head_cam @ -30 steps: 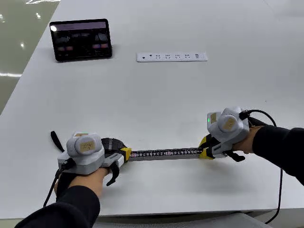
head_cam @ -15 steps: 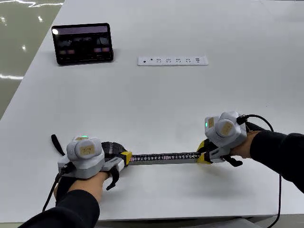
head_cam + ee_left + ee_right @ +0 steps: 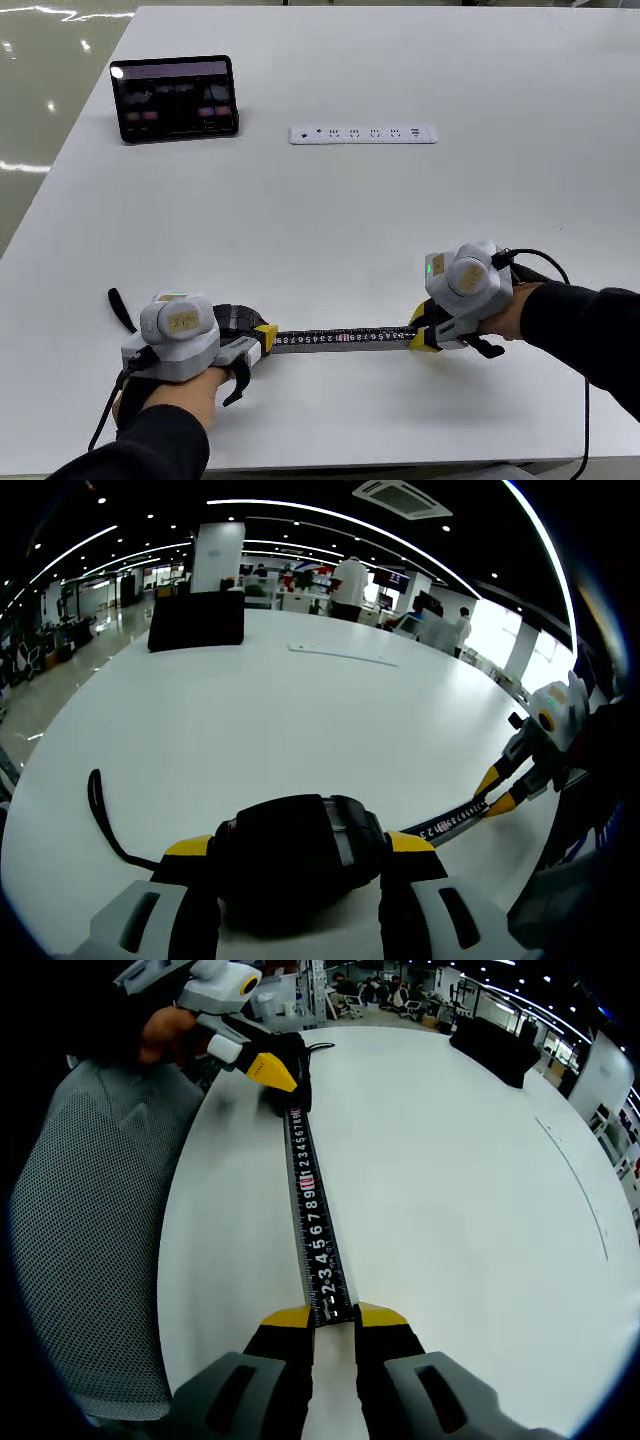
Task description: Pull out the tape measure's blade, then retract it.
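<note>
My left claw (image 3: 300,845) grips the tape case (image 3: 232,318). My right claw (image 3: 335,1318) pinches the blade (image 3: 305,1190) tip, stretched flat over the table (image 3: 330,230).

My left claw (image 3: 245,328) and right claw (image 3: 420,330) both have grey-white bodies, black jaws and yellow tips (image 3: 288,1316). A small green light (image 3: 430,267) glows on top of the right claw. A thin black cable (image 3: 535,252) loops out behind the right claw, and another one hangs behind the left claw. Behind both claws I see long black sleeves (image 3: 585,325).
</note>
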A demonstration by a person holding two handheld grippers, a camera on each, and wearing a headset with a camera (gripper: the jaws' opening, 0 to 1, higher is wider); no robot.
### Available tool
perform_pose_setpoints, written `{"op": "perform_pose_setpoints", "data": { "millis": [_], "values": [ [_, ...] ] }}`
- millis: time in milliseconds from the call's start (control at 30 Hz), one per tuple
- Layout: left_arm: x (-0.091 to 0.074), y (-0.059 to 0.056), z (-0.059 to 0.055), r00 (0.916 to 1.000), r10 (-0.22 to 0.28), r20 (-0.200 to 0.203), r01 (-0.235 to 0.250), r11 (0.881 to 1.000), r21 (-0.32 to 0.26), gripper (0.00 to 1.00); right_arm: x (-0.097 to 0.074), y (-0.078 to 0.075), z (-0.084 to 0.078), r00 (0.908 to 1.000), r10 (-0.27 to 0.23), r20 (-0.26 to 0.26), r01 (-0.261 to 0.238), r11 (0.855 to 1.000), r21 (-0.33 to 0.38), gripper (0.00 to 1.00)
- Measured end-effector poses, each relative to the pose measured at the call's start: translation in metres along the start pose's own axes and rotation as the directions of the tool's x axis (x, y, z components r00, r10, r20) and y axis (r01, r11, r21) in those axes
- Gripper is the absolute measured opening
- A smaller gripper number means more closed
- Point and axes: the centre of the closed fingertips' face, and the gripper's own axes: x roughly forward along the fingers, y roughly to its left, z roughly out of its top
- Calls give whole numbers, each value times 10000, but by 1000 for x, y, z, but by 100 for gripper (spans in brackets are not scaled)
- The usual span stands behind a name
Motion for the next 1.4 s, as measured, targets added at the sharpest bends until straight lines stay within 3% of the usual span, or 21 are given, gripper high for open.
{"op": "perform_pose_setpoints", "data": {
  "millis": [1400],
  "values": [
    [1,0,0,9999,-137,-46,136,9998,-173,61,13,7,24,9992,40,394,-47,9998,171,11]
  ]
}}
